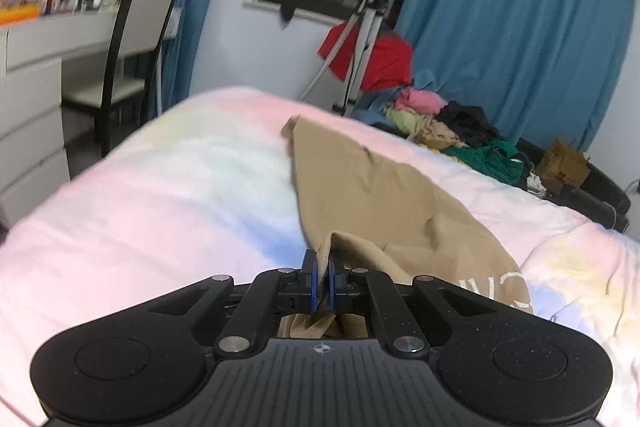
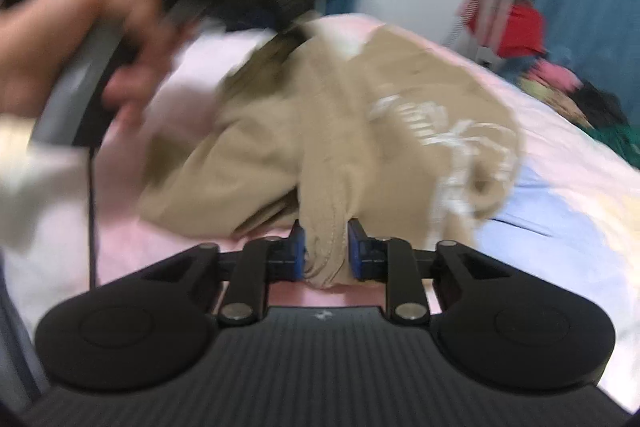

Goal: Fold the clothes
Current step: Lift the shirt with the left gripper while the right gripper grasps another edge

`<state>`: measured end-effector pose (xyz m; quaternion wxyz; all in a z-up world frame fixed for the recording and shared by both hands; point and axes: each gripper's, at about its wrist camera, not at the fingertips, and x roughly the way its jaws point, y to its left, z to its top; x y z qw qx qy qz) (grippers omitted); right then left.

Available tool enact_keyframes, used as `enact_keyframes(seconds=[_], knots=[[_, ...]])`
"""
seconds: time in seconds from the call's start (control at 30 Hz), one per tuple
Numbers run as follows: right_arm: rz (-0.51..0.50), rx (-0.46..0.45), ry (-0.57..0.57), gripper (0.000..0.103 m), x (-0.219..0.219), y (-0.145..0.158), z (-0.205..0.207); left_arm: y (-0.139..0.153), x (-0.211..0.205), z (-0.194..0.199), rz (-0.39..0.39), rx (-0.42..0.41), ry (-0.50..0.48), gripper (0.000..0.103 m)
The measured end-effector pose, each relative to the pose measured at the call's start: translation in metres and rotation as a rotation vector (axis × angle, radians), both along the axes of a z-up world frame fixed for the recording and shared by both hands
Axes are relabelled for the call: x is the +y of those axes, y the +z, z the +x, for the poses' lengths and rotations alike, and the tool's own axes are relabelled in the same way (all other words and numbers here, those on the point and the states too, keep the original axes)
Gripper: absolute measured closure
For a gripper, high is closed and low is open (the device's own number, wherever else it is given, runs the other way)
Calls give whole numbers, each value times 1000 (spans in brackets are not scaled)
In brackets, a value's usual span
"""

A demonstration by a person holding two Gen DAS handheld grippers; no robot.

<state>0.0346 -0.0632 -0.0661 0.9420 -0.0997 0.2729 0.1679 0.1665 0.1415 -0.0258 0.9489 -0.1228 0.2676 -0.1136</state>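
Both grippers are gripping the tan T-shirt [image 1: 384,195] right now. The left gripper [image 1: 320,277] is pinching a thin ridge of the fabric, its blue pads nearly together. The right gripper [image 2: 326,251] is clamping a thicker rolled hem, so its pads are standing further apart around the bunch.

From the left gripper, the shirt is running away and slightly to the right across the bed, its long axis heading toward a pointed far corner. From the right gripper, it is heaping up ahead in a rumpled mound, white printed lettering [image 2: 444,139] showing on the right-hand side. The person's hand [image 2: 76,39], blurred, is working the left tool at the garment's far left edge in that view. Each tool is sitting at its own end of the cloth, so neither looks nearer.

The shirt is resting on a soft pastel duvet [image 1: 160,187] that is dimpling under it. Beyond the bed, a pile of mixed clothes [image 1: 452,127] is waiting near blue curtains [image 1: 520,27], with a tripod [image 1: 368,27], a chair [image 1: 136,47] and a white dresser [image 1: 32,99] around.
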Motion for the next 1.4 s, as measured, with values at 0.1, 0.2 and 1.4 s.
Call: enact_keyframes(seconds=[0.1,0.2,1.4], knots=[[116,-58,-128,90,-37,22,1,-2,3,1,-18,23,-10,98],[168,-94,-266,92,-73,31,7,2,4,-6,-102,30,-57,98],[370,174,-380,48,-81,-7,19,46,22,-75,-451,-247,-173,99]])
